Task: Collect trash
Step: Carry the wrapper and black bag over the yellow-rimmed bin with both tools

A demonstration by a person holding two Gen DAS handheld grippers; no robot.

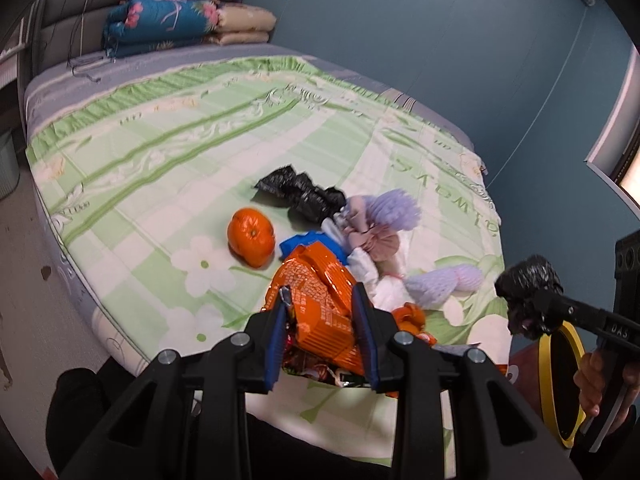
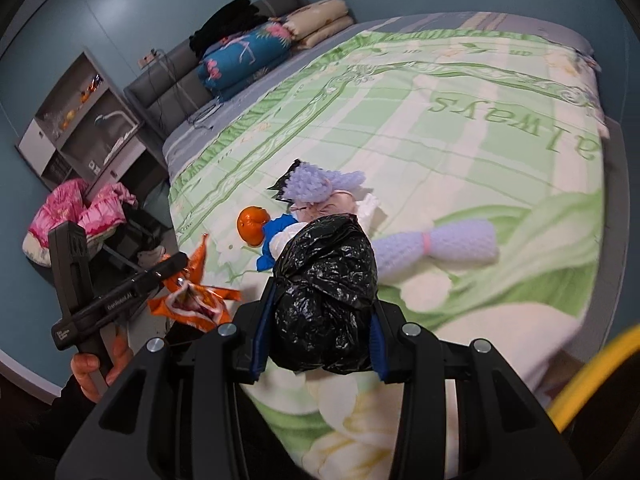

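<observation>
My left gripper (image 1: 322, 300) is shut on a crumpled orange snack wrapper (image 1: 316, 308) and holds it above the near edge of the bed; the wrapper also shows in the right wrist view (image 2: 192, 300). My right gripper (image 2: 320, 304) is shut on a crumpled black plastic bag (image 2: 326, 292), also seen at the right of the left wrist view (image 1: 528, 284). On the bed lie another black bag (image 1: 300, 192), an orange (image 1: 251, 236), a blue scrap (image 1: 308, 242), white and pink tissue (image 1: 372, 240) and lilac foam nets (image 1: 444, 282).
The bed (image 1: 200, 128) has a green floral cover, with folded quilts (image 1: 176, 24) stacked at its head. A bin with a yellow rim (image 1: 560, 384) stands at the lower right. A grey shelf (image 2: 84, 116) and pink bedding (image 2: 76, 212) stand left of the bed.
</observation>
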